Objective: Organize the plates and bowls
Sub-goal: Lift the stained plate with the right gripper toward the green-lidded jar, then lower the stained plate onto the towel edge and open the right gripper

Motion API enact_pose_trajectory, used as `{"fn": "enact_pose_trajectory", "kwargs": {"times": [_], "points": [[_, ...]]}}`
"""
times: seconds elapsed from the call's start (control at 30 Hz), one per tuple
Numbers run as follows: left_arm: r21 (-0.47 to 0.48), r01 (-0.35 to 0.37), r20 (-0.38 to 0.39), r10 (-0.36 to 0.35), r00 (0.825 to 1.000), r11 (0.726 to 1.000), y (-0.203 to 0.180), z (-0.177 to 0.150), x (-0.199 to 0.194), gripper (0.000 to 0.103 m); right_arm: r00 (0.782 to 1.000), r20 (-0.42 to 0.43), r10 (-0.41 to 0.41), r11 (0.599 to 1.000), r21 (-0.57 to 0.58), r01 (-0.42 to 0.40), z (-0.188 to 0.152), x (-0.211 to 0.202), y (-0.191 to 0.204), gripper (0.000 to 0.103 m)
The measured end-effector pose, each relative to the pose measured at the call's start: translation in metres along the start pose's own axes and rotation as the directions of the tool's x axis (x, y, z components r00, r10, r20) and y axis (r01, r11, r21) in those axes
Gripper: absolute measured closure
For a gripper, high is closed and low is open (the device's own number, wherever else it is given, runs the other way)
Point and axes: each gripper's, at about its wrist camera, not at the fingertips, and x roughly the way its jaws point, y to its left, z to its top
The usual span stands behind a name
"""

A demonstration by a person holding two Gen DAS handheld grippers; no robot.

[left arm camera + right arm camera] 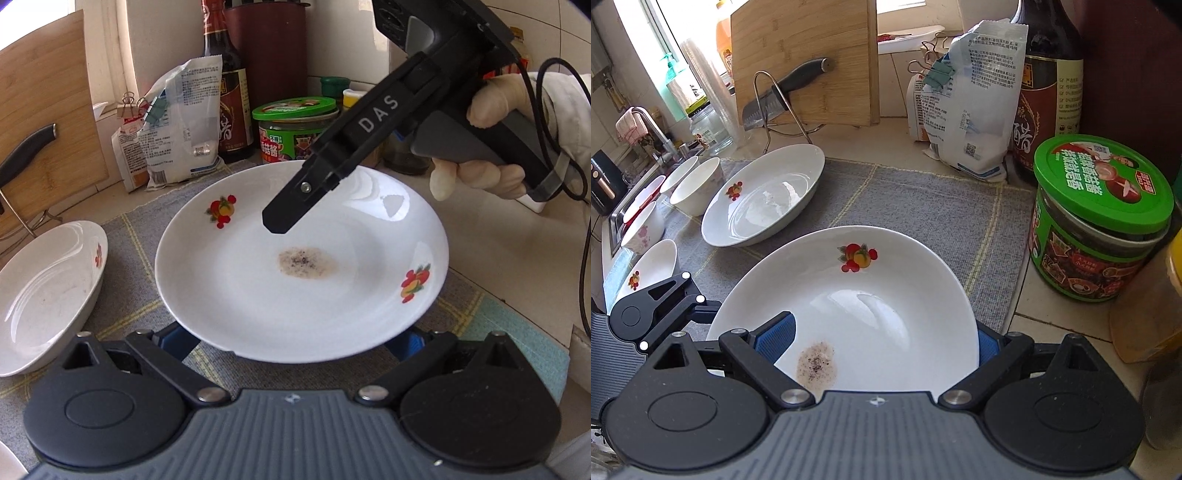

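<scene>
Stained plate (886, 314) sits over the grey mat (923, 206), near the green-lidded jar (1100, 221), on the side of the jar that faces the sink. I cannot tell whether its base rests flat on the mat or is lifted a little.

Right claw (881, 341): wide. 1 blue pad (775, 336) lies over the plate's inside; the other shows just past the rim on the jar side. So the claw straddles the rim, with the plate straight ahead and below it. I see no squeeze, and I cannot tell whether either pad touches.

Left claw (291, 343): also wide, on the side of the plate away from the jar. Both its tips are hidden by the plate's rim.

Plate is round, so it has no long axis to line up with. It opens upward, brown stain near the middle, 2 fruit prints on the slope.

My read: the right claw is the better placed. The next move turns on closing across the rim, not across the width.

Second deep plate (764, 206) is further from the jar, along the mat.
</scene>
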Motion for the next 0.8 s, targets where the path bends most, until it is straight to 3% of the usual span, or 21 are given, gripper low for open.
{"fn": "enact_pose_trajectory", "kwargs": {"times": [0.8], "points": [[-0.01,0.01,-0.023,-0.01,1.0,1.0,0.004,0.0,0.014,0.0,1.0,-0.013,-0.025,1.0,0.008,0.026,-0.002,0.011,-0.009,0.004]]}}
